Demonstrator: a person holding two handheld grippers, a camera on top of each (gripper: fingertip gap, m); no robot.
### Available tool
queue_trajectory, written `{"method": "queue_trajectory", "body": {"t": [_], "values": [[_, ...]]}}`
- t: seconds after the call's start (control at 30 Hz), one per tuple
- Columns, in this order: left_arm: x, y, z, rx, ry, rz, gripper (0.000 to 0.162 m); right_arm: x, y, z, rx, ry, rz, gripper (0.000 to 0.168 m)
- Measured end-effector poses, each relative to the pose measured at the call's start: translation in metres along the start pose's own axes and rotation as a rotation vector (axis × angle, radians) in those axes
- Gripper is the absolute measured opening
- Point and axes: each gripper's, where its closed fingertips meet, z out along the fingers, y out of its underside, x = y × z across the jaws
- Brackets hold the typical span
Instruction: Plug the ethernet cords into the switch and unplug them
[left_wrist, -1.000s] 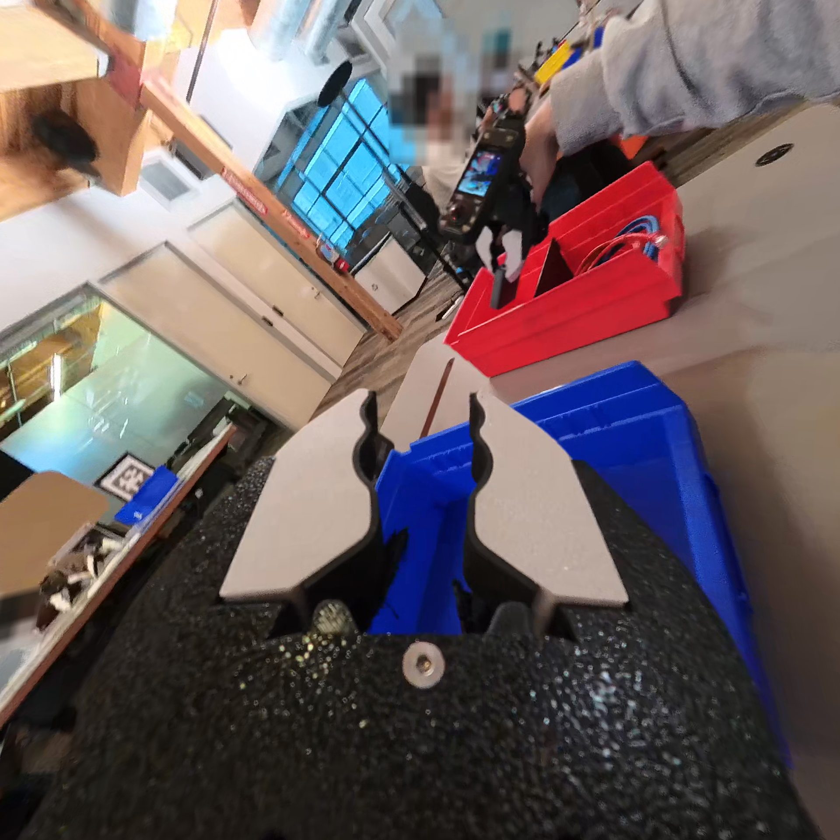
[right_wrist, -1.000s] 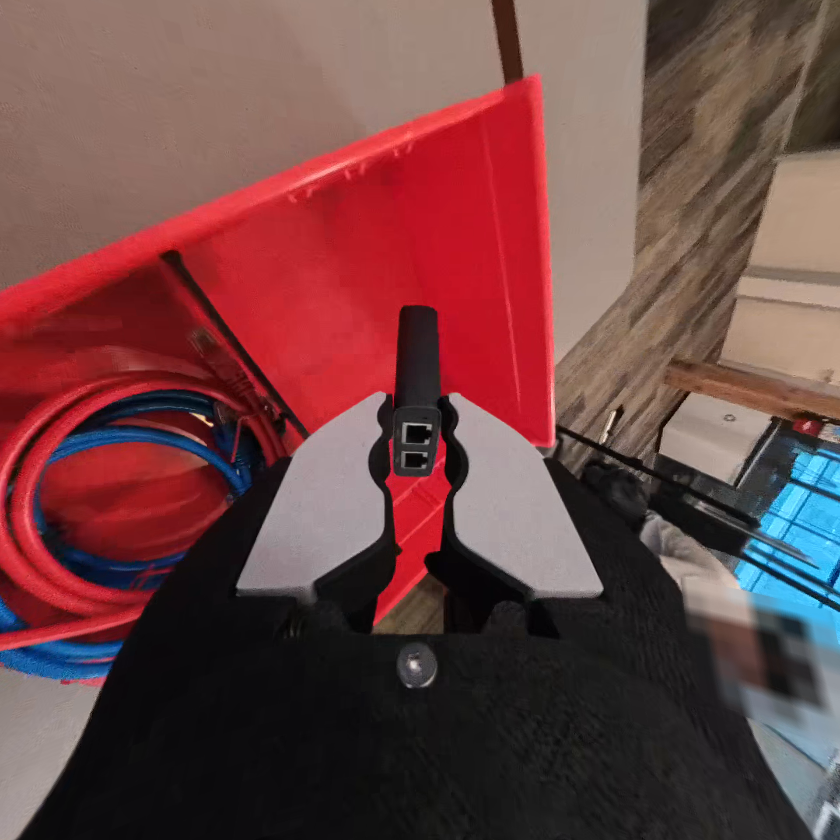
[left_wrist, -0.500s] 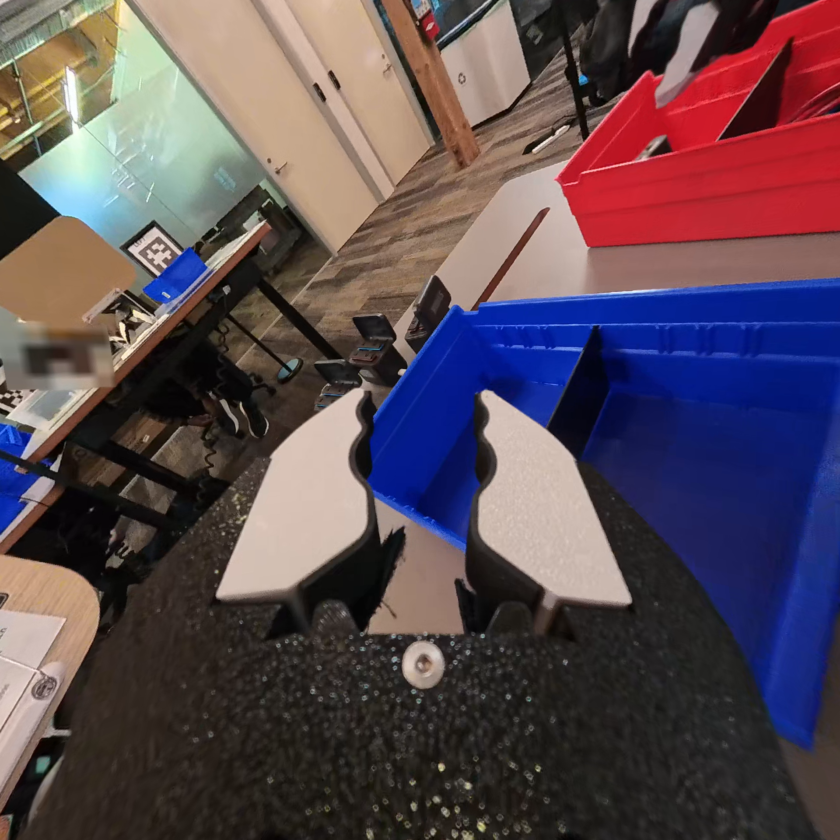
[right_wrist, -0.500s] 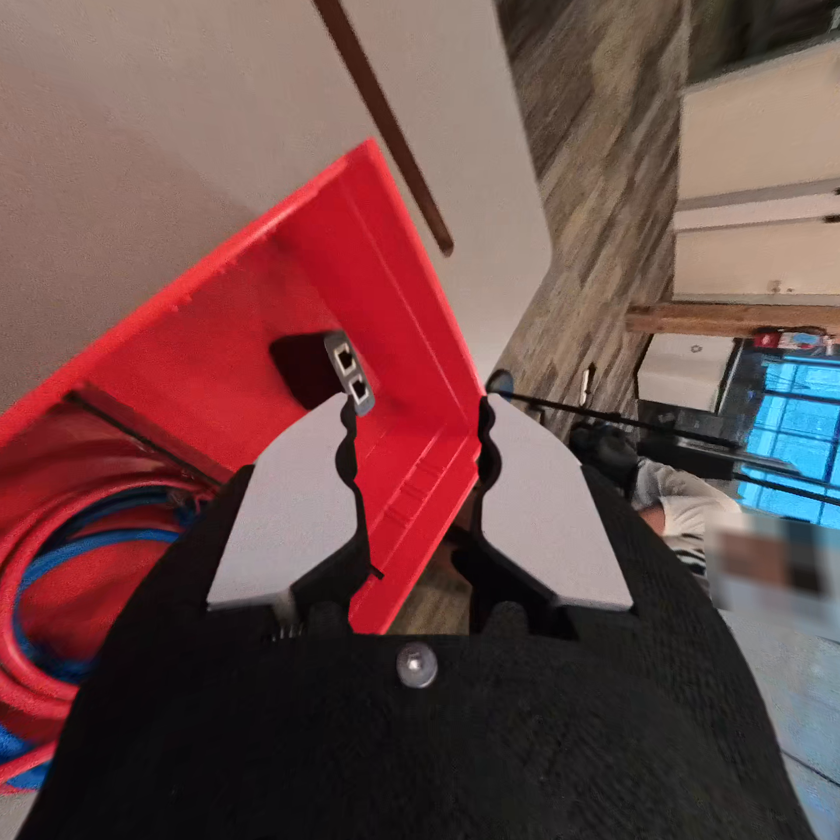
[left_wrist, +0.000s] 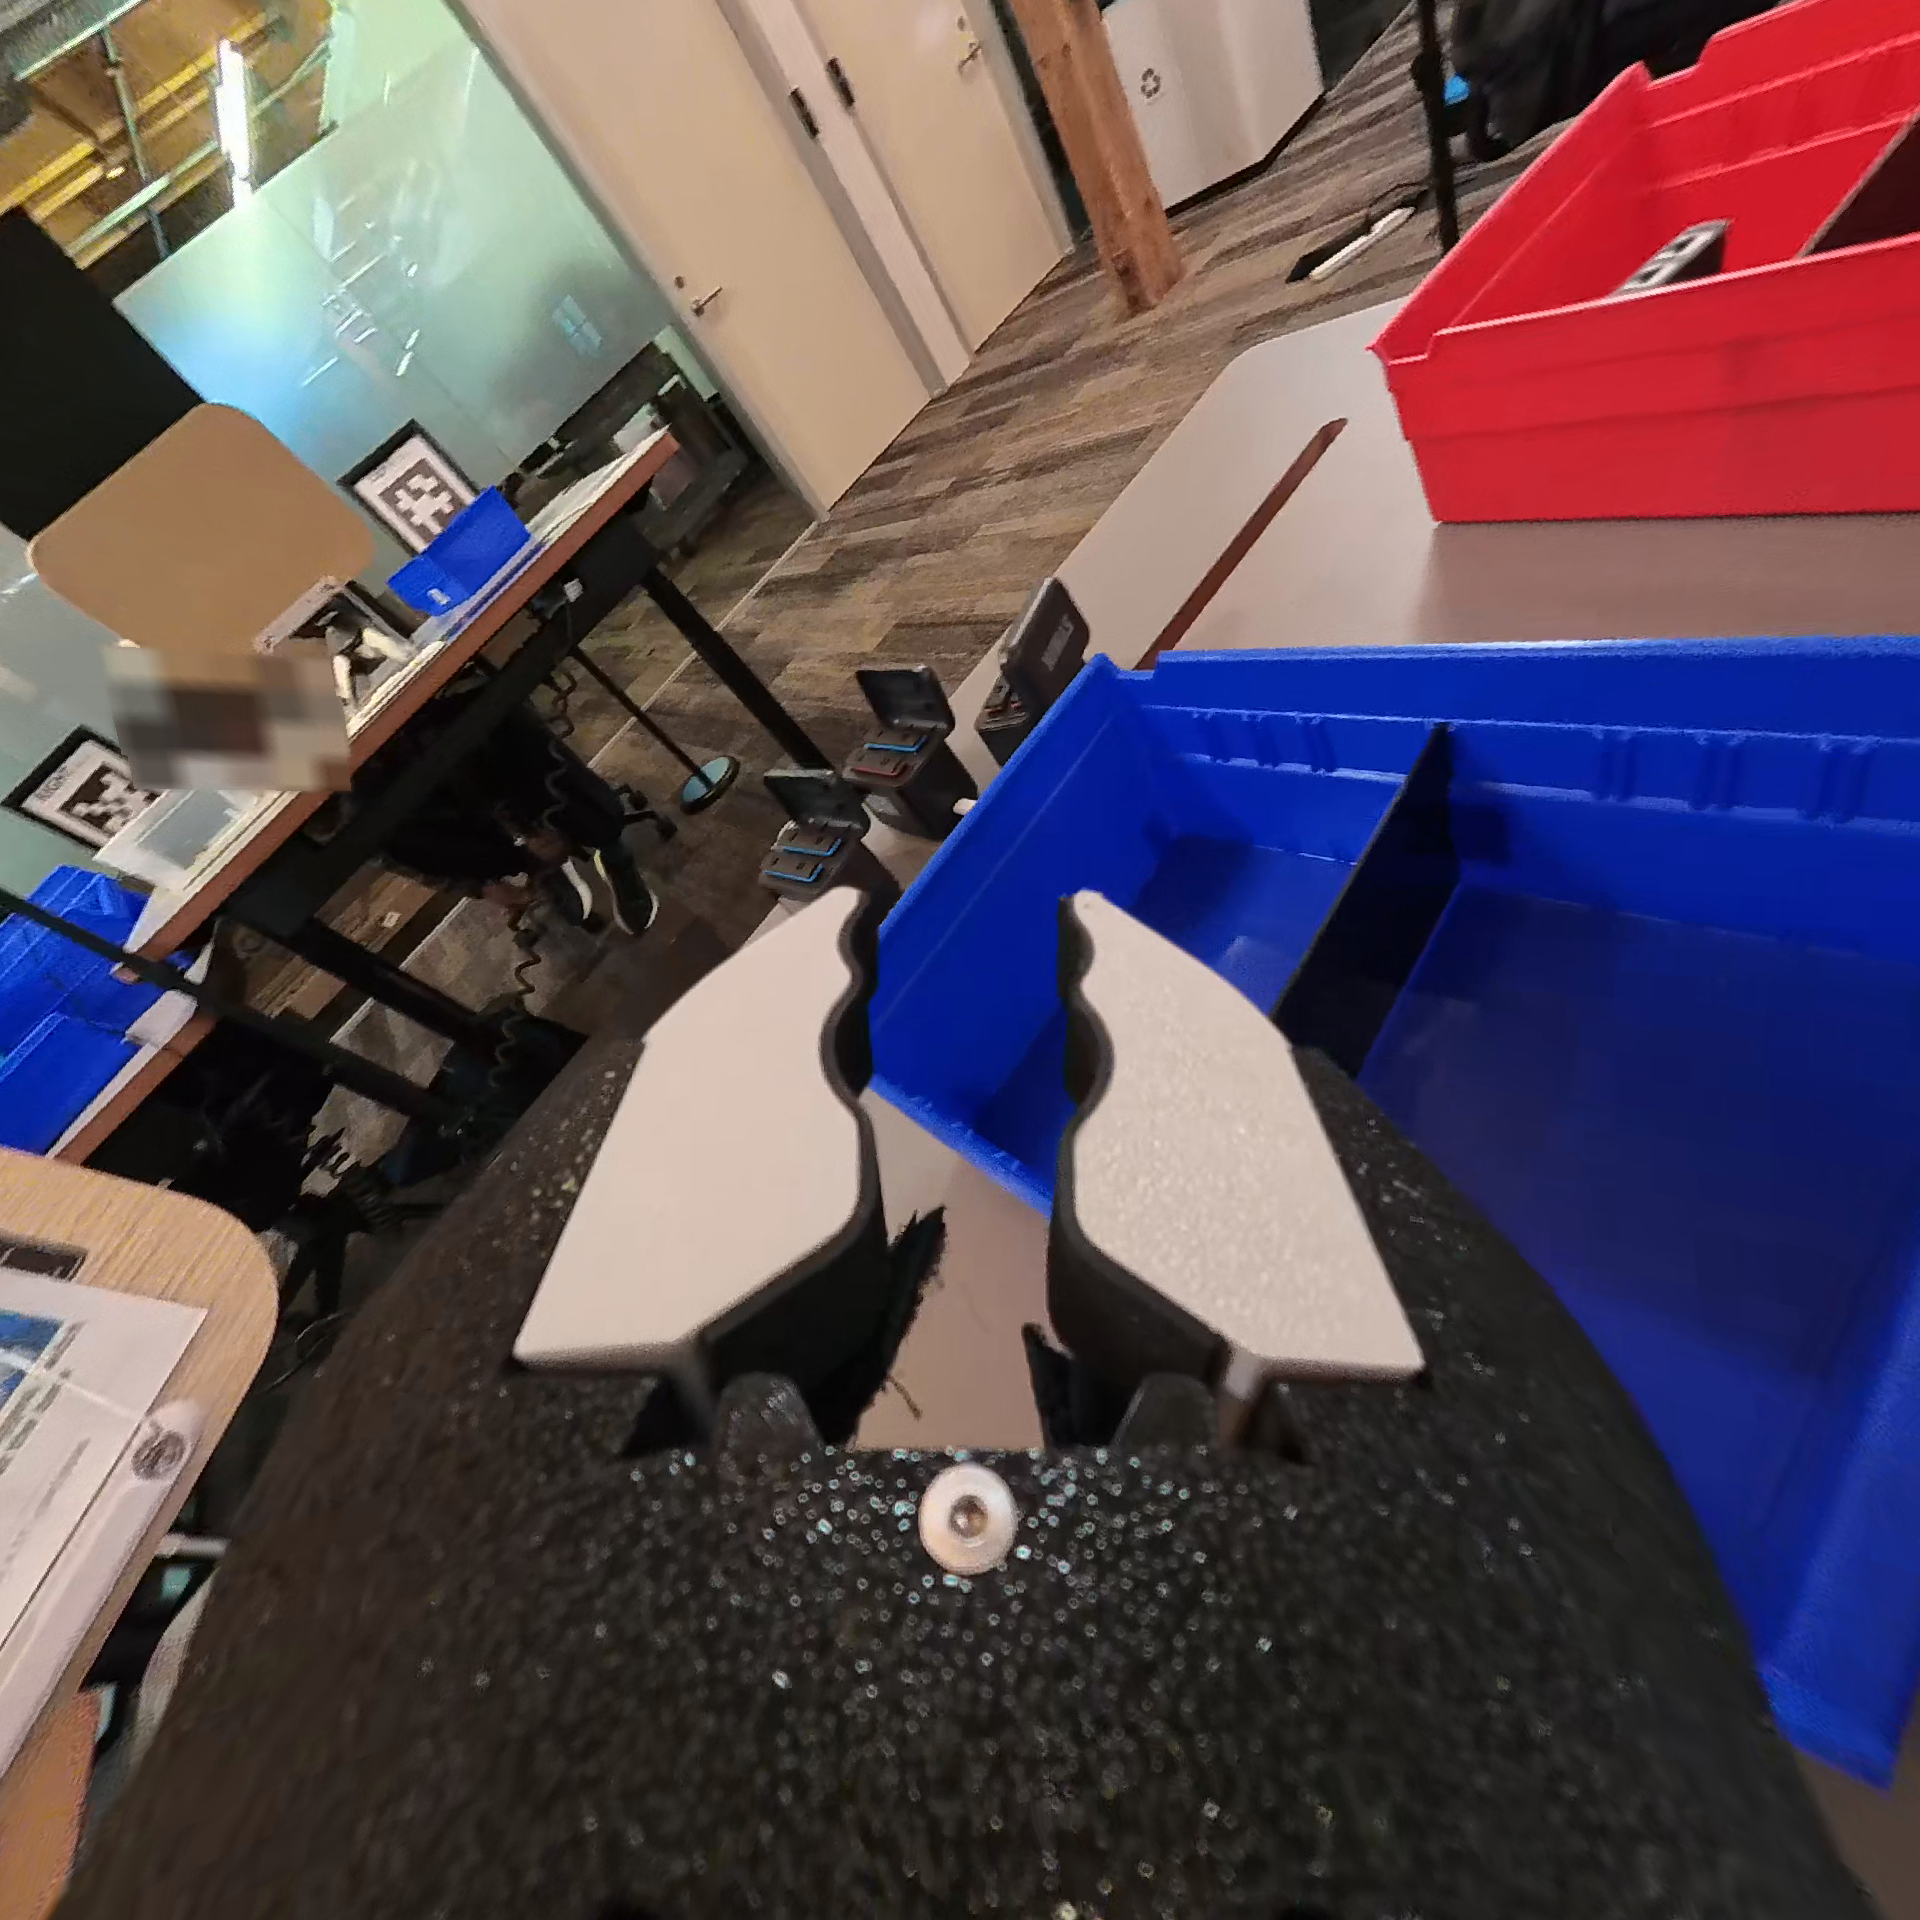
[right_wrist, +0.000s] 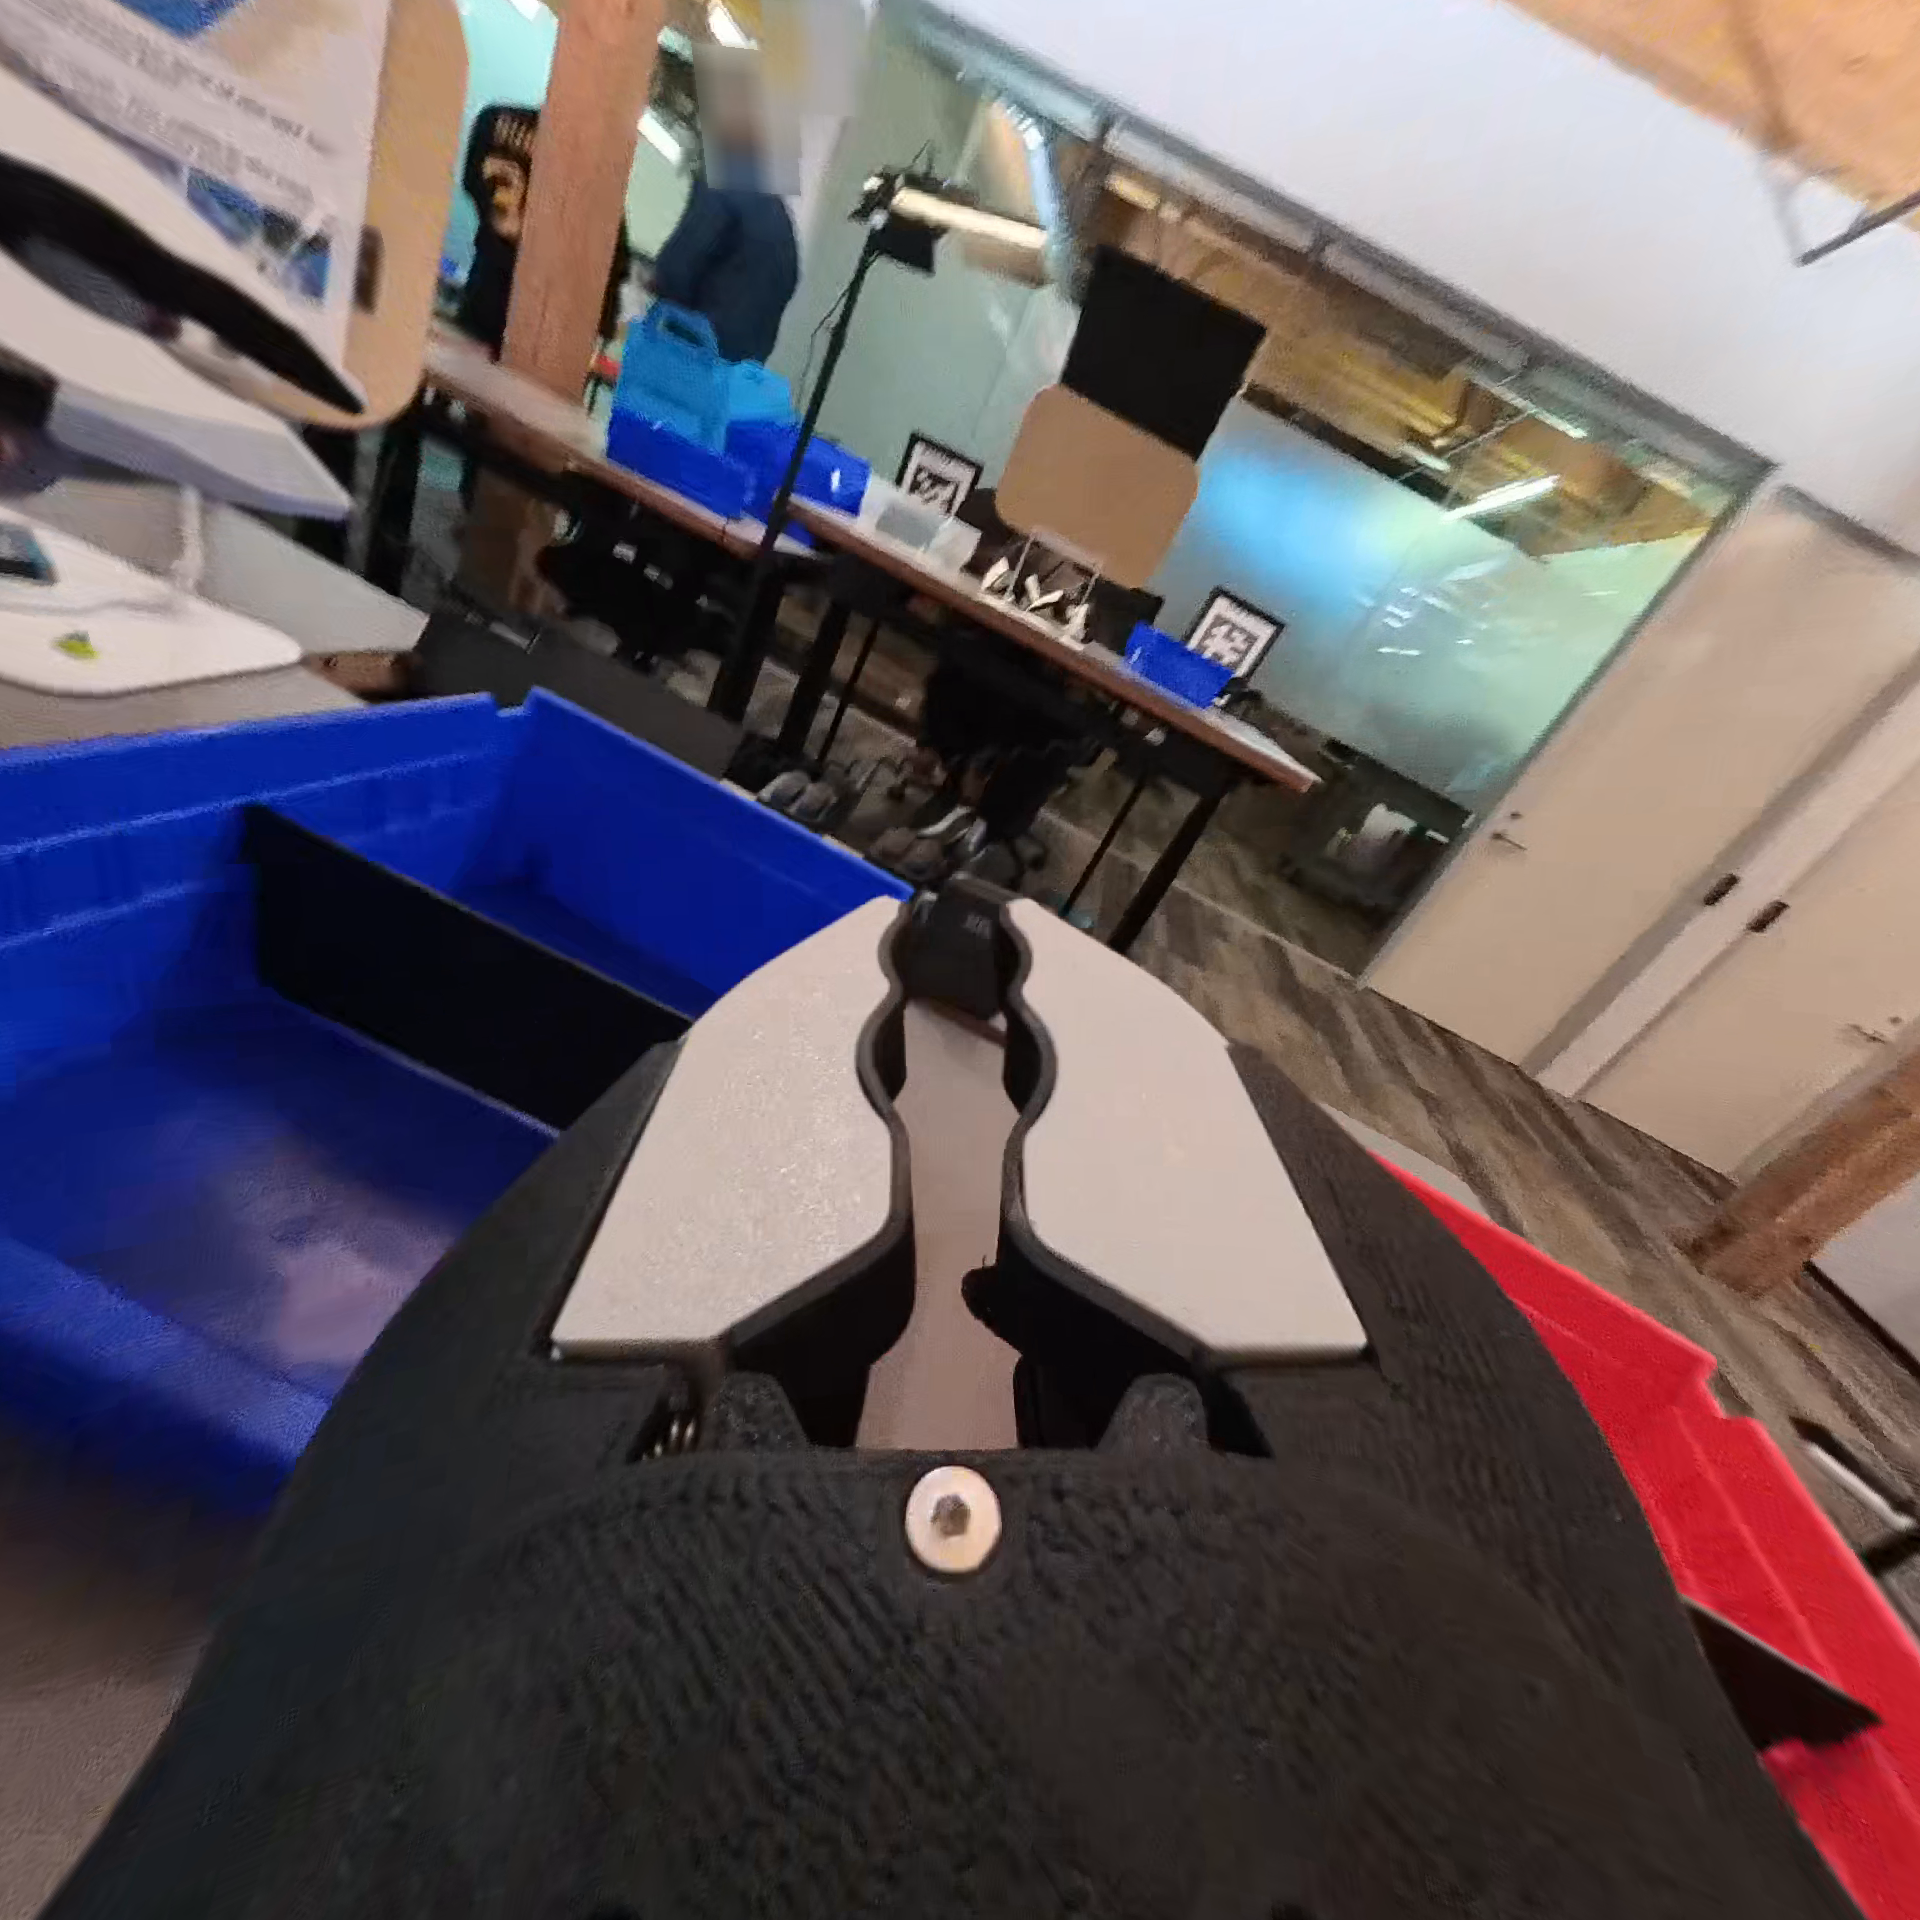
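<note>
My left gripper (left_wrist: 966, 909) is open and empty, above the near left corner of a blue bin (left_wrist: 1558, 665) with a black divider (left_wrist: 1382, 883). A red bin (left_wrist: 1662, 436) stands beyond it on the grey table (left_wrist: 1558, 582), with a small black adapter (left_wrist: 1678, 260) lying inside. My right gripper (right_wrist: 951, 914) holds nothing; its jaws stand a narrow gap apart over the bare table (right_wrist: 951, 1195), between the blue bin (right_wrist: 260, 748) on its left and the red bin (right_wrist: 1662, 1455) on its right.
Black boxy devices (left_wrist: 1044, 644) sit at the table's far edge; one shows just past my right fingertips (right_wrist: 951, 966). A wooden table with papers (left_wrist: 83, 1403) is at the near left. Further tables with blue bins (right_wrist: 727, 457) and a person (right_wrist: 727, 260) are in the background. Tip to tip, the grippers are about 20 centimetres apart.
My right gripper let go of the black adapter into the red bin, pulled out, swung between the bins and narrowed its jaws. My left gripper tilted down over the blue bin's corner.
</note>
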Motion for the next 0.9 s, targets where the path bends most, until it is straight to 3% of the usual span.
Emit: {"method": "queue_trajectory", "body": {"t": [0.1,0.27,0.53,0.63,0.7,0.9], "values": [[-0.011,0.004,-0.004,-0.03,-0.076,-0.012,0.026,0.0,0.013,0.002,0.069,0.07,0.075,0.012],[-0.023,0.024,-0.025,-0.012,-0.194,-0.121,0.021,-0.006,0.029,-0.001,0.099,0.096,0.032,0.009],[-0.019,0.114,-0.079,0.014,-0.497,-0.398,0.021,-0.018,0.051,0.004,0.025,0.015,0.127,0.009],[-0.01,0.132,-0.089,0.053,-0.526,-0.45,0.021,-0.022,0.056,0.005,0.002,0.007,0.09,0.009],[-0.005,0.133,-0.084,0.065,-0.476,-0.494,0.027,-0.028,0.055,0.003,0.007,-0.026,0.087,0.01],[0.004,0.121,-0.078,0.105,-0.443,-0.461,0.059,-0.046,0.054,0.0,-0.004,-0.171,0.203,0.035]]}}
